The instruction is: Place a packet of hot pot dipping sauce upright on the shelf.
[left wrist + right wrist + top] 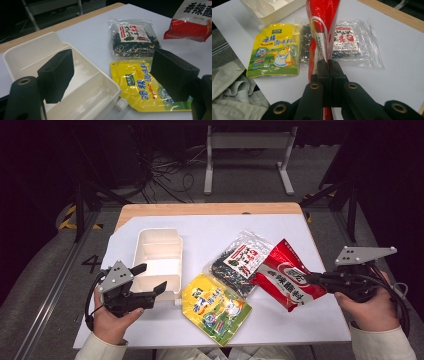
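right gripper (328,65): I have its jaws clamped on the near edge of the red packet (289,272), which hangs lifted off the sheet.
left gripper (150,279): jaws wide, nothing between them; I hold it over the near end of the white bin (156,256).
progress: I judge one packet picked, none in the bin; the yellow pouch (216,307) and the seaweed bag (241,261) lie flat on the white sheet (210,234).
left to do: carry red across, drop, then the other two.
room: open sheet behind the packets; the bin's rim is the edge to clear; yellow pouch's cap almost touches the bin.
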### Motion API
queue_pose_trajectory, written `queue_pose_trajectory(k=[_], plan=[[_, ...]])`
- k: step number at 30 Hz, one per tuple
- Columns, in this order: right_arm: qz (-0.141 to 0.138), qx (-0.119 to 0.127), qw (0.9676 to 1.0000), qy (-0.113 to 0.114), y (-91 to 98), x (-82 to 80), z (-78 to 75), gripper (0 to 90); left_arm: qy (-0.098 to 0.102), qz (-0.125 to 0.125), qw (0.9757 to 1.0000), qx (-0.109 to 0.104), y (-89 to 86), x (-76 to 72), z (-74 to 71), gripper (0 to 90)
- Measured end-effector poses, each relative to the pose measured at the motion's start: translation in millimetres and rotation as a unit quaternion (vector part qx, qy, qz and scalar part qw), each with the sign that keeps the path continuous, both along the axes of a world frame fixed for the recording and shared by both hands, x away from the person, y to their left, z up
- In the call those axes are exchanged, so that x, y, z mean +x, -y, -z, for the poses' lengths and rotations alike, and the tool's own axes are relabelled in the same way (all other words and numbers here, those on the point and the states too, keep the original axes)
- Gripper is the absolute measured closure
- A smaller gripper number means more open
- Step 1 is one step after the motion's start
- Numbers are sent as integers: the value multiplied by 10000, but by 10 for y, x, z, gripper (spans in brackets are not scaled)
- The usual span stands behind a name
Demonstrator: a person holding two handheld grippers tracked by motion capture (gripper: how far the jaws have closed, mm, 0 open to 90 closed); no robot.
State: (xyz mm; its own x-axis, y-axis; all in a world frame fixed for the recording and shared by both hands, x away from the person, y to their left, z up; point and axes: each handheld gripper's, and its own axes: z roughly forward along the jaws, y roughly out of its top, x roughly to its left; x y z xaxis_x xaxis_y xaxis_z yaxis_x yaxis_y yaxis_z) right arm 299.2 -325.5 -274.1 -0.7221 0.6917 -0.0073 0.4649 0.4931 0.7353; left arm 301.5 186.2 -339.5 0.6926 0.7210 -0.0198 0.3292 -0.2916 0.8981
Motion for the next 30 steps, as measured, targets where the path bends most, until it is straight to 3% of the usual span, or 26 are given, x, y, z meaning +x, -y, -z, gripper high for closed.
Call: queue_pose_trajectory(k=[10, 20, 23, 30], plan=[[-243, -136, 9996, 56, -232, 143, -80, 884, 32, 125, 9999, 46, 223, 42, 53, 197], [-458, -159, 9988, 112, -427, 228, -148, 884, 57, 299, 9995, 14, 340, 108, 44, 220], [-505, -170, 9985, 129, -479, 252, -168, 884, 128, 277, 9995, 127, 372, 133, 54, 288], [-584, -213, 9980, 130, -583, 329, -207, 883, 90, 424, 9991, 42, 495, 212, 55, 285]])
